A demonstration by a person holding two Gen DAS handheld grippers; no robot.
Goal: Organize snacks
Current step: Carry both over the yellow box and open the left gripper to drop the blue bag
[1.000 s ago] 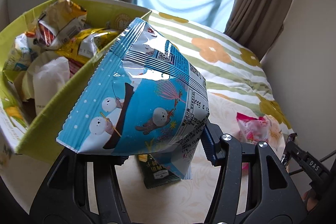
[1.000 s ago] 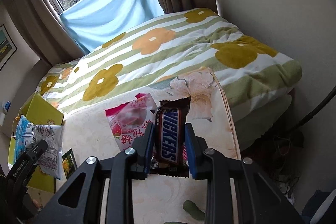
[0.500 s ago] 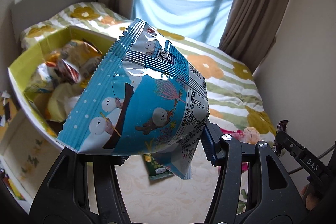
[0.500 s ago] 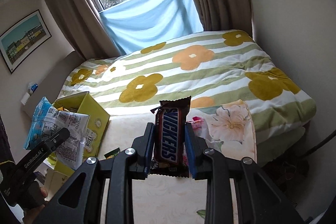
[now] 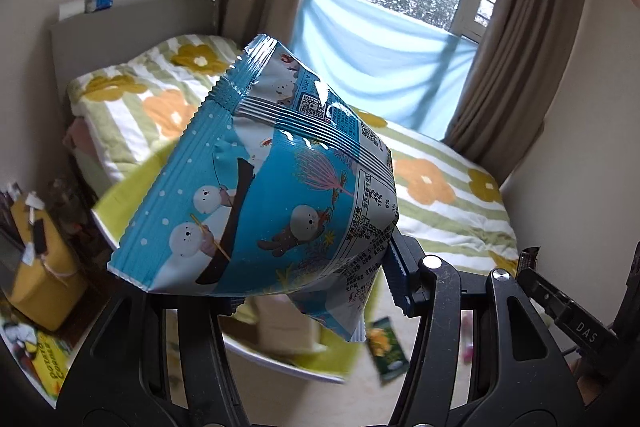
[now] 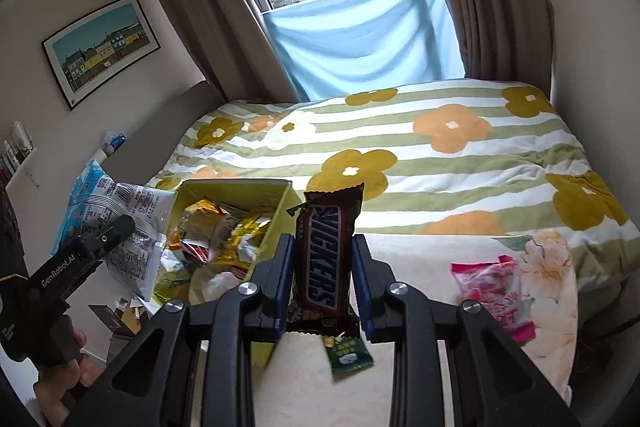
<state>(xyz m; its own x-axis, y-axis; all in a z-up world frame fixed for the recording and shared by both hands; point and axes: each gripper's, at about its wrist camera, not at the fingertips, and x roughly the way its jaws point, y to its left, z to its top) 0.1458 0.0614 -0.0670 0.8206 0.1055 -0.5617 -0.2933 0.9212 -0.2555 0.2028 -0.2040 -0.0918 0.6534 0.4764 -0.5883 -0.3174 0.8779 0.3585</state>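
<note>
The left gripper (image 5: 312, 291) clamps a puffy blue snack bag (image 5: 276, 195), held in the air above the yellow box (image 6: 276, 215) of snacks. The right gripper (image 6: 322, 279) squeezes an upright Snickers bar (image 6: 324, 255); from it, the box sits at nine o'clock, a pink packet (image 6: 496, 291) at three, a green packet (image 6: 348, 351) at six.

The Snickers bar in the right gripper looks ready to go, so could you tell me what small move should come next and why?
Probably swing the right gripper left over the yellow box and release. It is shut on the Snickers bar, clear of the bed, and the box beside it stands open with snacks inside.
</note>
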